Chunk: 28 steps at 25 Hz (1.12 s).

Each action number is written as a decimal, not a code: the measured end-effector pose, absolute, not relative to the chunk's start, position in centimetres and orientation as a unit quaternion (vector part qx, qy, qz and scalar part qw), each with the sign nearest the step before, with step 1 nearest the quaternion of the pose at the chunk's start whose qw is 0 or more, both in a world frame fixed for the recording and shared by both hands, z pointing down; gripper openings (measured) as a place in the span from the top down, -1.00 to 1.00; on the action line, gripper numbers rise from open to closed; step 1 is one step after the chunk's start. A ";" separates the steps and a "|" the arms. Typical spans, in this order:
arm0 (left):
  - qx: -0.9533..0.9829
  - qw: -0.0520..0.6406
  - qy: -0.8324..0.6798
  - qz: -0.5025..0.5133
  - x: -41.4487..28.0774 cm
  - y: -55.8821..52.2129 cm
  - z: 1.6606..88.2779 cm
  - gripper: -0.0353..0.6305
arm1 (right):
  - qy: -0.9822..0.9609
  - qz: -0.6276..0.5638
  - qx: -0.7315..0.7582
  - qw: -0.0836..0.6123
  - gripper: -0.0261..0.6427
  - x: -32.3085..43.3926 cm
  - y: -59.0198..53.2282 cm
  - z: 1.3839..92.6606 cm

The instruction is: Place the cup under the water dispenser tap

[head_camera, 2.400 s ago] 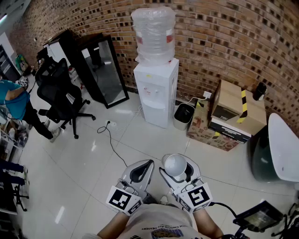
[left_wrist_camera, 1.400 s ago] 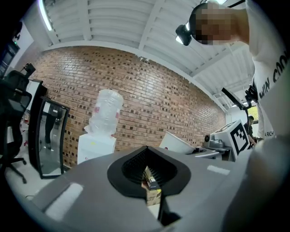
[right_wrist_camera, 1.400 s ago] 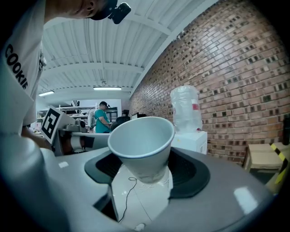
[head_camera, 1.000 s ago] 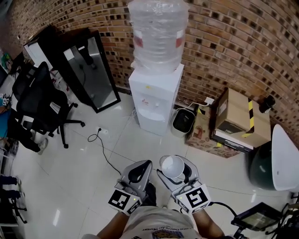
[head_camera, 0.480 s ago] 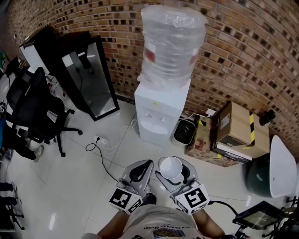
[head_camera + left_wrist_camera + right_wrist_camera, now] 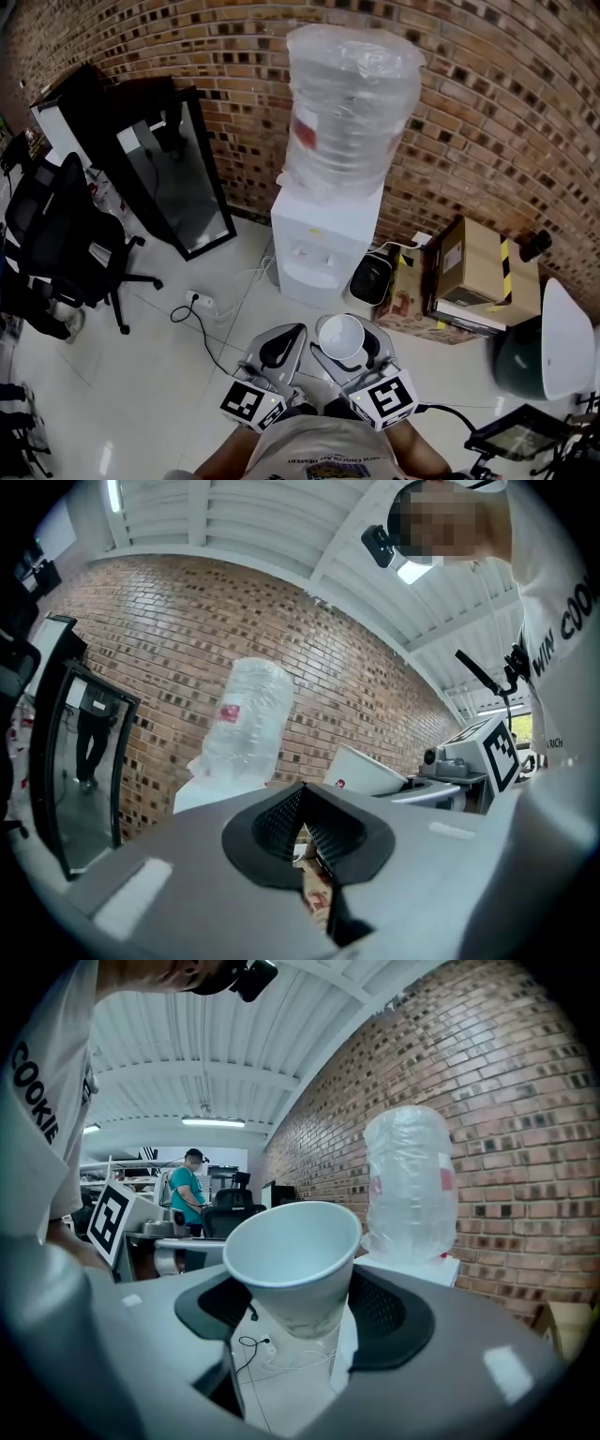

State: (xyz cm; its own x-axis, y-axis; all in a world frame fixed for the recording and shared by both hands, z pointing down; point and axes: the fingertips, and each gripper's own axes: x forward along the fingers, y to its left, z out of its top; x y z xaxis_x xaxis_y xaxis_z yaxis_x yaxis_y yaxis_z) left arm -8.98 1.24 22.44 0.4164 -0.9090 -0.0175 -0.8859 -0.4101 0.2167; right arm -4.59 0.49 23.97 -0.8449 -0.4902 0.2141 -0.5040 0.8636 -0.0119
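Note:
A white paper cup (image 6: 342, 337) (image 6: 295, 1260) stands upright between the jaws of my right gripper (image 6: 345, 349) (image 6: 298, 1321), which is shut on it. Its rim also shows in the left gripper view as the cup (image 6: 370, 772). My left gripper (image 6: 279, 345) (image 6: 305, 832) is shut with nothing in it, close beside the right one. Ahead stands the white water dispenser (image 6: 325, 246) against the brick wall, a large clear bottle (image 6: 347, 108) (image 6: 411, 1185) (image 6: 246, 719) on top. Its tap recess (image 6: 314, 255) faces me, some way beyond both grippers.
A black-framed glass panel (image 6: 178, 178) leans on the wall at left, with a black office chair (image 6: 56, 244) and a floor cable (image 6: 202, 314) nearby. Right of the dispenser are a small bin (image 6: 372, 278), cardboard boxes (image 6: 473, 272) and a dark bin with white lid (image 6: 548, 342).
The dispenser has grown larger and nearer in the head view as I moved toward it. Both grippers hold their places before me, the cup still gripped.

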 end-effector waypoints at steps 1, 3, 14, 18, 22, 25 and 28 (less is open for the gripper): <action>0.837 0.087 -0.536 -0.066 -9.0 1.0 22.5 0.92 | -0.960 0.033 0.260 0.102 -0.06 -4.7 0.3 24.1; 0.837 0.089 -0.536 -0.066 -9.0 0.6 22.7 0.92 | -0.960 0.032 0.260 0.102 -0.06 -4.7 -0.2 24.3; 0.826 0.090 -0.553 -0.066 -8.0 -1.7 23.5 0.92 | -0.960 0.038 0.255 0.112 -0.06 -4.0 -2.9 25.9; 0.824 0.088 -0.552 -0.094 -7.7 -1.9 23.8 0.92 | -0.959 0.046 0.254 0.119 -0.06 -3.8 -3.5 27.1; 0.817 0.093 -0.563 -0.082 -7.5 -2.4 25.2 0.92 | -0.958 0.052 0.254 0.120 -0.06 -3.7 -4.2 28.3; 0.815 0.097 -0.567 -0.070 -7.5 -2.7 26.5 0.92 | -0.958 0.056 0.252 0.124 -0.06 -3.8 -5.1 29.8; 0.812 0.108 -0.571 -0.059 -7.4 -2.5 28.3 0.92 | -0.956 0.060 0.254 0.133 -0.06 -4.2 -6.0 31.9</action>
